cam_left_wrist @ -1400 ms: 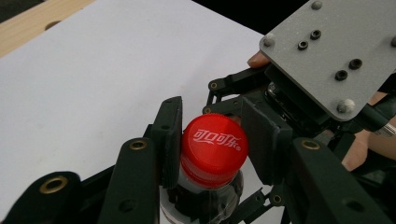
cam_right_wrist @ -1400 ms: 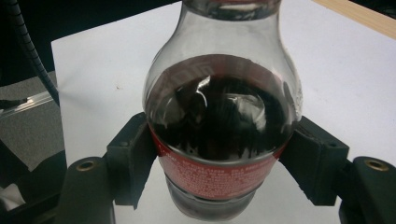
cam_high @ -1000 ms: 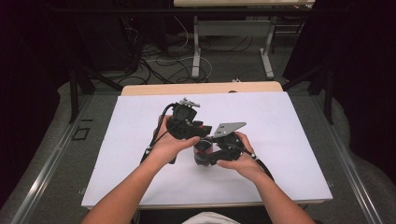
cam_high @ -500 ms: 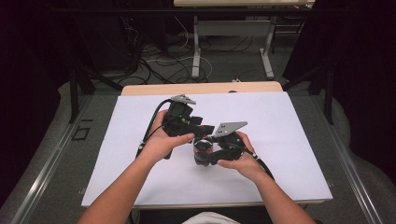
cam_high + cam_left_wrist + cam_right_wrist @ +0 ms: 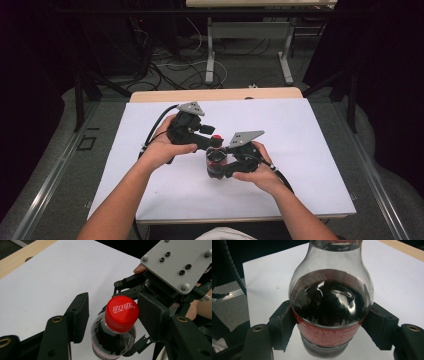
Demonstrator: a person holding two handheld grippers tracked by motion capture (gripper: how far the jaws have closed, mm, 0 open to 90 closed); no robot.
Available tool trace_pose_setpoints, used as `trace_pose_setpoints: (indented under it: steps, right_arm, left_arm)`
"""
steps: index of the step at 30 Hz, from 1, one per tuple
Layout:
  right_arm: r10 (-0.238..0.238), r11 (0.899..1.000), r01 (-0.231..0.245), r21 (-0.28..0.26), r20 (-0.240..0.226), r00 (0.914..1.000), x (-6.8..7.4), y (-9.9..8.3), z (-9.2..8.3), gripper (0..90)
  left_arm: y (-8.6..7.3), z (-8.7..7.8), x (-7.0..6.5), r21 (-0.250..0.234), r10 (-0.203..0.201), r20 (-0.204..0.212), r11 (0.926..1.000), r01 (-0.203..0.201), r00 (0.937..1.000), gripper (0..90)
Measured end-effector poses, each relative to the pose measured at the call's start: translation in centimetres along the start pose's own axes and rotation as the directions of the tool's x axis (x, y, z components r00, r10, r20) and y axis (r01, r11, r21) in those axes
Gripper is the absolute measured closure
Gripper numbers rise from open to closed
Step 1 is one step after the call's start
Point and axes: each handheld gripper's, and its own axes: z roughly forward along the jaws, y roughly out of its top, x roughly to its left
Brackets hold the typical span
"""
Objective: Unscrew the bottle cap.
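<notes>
Over the white table, right gripper (image 5: 329, 322) clamps the cola bottle (image 5: 329, 307); left gripper (image 5: 112, 317), lately closing, straddles its red cap (image 5: 121, 312) untouched.

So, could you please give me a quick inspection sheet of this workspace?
Surface: white sheet over a wooden table.
Job's things: cola bottle upright, dark drink inside, red cap on.
Clutter: nothing seen.
Grippers: right gripper shut on the bottle's body; left gripper around the cap, jaws just closing a little, left pad apart from it, right pad's contact unclear.
Cables: one trails from each gripper; more lie on the floor beyond the table.
Surroundings: a second table's legs behind, dark curtains at the sides.
</notes>
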Motion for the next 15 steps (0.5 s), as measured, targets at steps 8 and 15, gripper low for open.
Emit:
trace_pose_setpoints:
  steps: [8,15]
  right_arm:
    - [-0.005,1.0,0.005,-0.01,0.007,1.0,0.0,-0.1,0.2,30.2]
    - [0.002,1.0,-0.002,0.001,0.015,0.9999,0.0,-0.1,0.3,30.2]
  left_arm:
    - [0.4,0.8,-0.7,0.013,-0.003,-0.017,0.9999,0.004,0.9999,57.9]
    - [0.9,1.0,-2.4,0.025,-0.1,-0.173,0.9941,0.106,0.9799,61.3]
